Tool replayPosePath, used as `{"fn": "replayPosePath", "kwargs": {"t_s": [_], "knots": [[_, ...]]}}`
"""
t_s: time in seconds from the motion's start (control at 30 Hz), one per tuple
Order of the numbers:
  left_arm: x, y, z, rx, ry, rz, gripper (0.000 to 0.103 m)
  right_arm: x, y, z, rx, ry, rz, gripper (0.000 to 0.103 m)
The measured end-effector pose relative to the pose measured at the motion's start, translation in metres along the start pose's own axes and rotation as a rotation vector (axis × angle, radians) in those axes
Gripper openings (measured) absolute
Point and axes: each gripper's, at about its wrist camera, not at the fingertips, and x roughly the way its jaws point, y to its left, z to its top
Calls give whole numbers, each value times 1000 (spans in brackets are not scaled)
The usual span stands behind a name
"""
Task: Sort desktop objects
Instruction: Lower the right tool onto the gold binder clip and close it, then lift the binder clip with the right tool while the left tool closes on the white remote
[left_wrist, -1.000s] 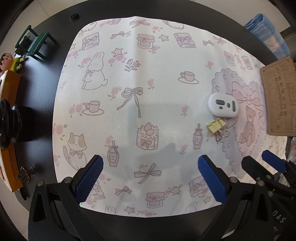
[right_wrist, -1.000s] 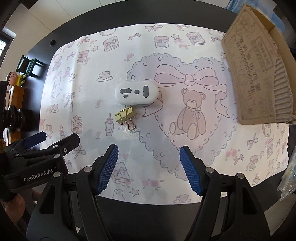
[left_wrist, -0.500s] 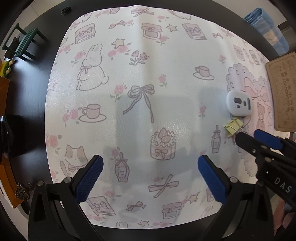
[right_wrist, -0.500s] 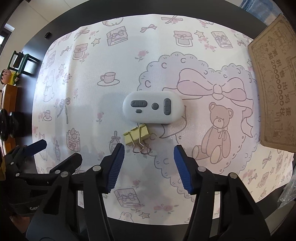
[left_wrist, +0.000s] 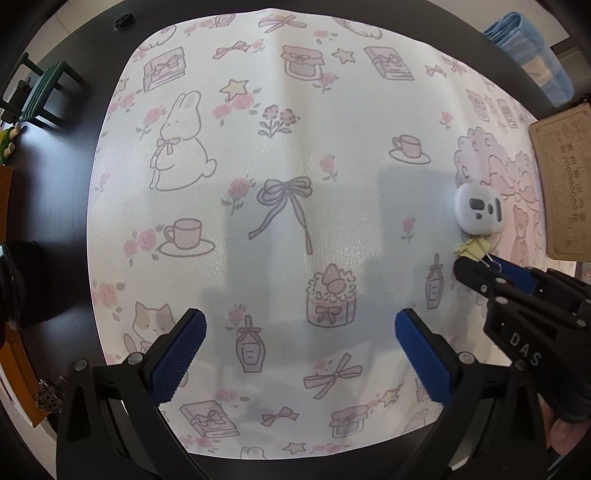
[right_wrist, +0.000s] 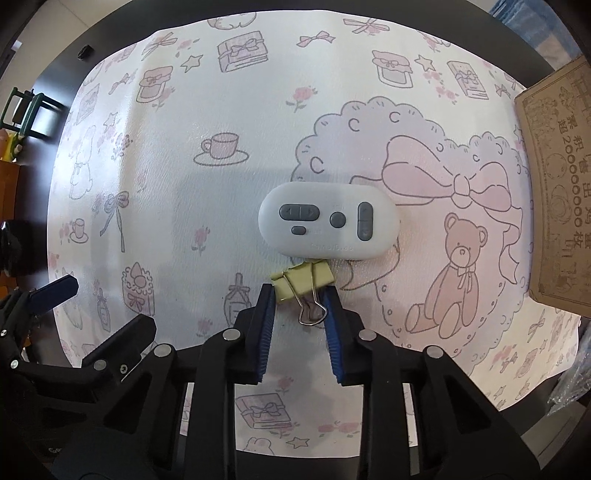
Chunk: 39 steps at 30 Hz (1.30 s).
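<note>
Both grippers have pushed forward over the mat since a second ago, and the right gripper (right_wrist: 301, 295) has narrowed from a wide spread to a close bracket around the yellow binder clip (right_wrist: 301, 282), which lay well ahead of it before. Its blue fingers (right_wrist: 266, 314) now stand on either side of the clip's wire handles, the left one seemingly touching the clip's yellow body, the right one just beside it; whether they have actually bitten down I cannot tell, and the clip looks as if it rests flat on the patterned mat (right_wrist: 221, 110). The left gripper (left_wrist: 299, 328) hangs wide open over bare mat, holding nothing. As for progress, sorting seems barely begun: the clip and the white remote (right_wrist: 328, 221) both lie in the middle of the mat, touching or nearly so, and neither has reached the cardboard box (right_wrist: 554, 184) at the right edge, which I judge the likely destination. The clip is a small, pale-yellow folded-steel body with two silver wire loops folded toward the gripper, one loop lying on the mat between the fingers. It is light and rigid, so a squeeze across the body should hold, though the thin wires could slip.
</note>
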Motion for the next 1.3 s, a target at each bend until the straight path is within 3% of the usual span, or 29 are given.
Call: {"fn": "replayPosePath", "kwargs": {"t_s": [0.27, 0.33, 0.97, 1.3], "knots": [[-4, -9, 10, -19, -5, -14, 102, -5, -6, 0, 10, 3, 8, 19], [-4, -13, 12, -20, -7, -13, 102, -7, -8, 0, 12, 0, 3, 3], [-3, -53, 17, -39, -8, -14, 102, -16, -40, 0, 15, 6, 29, 1], [3, -94, 23, -40, -5, -21, 102, -23, -78, 12, 31, -4, 21, 1]]}}
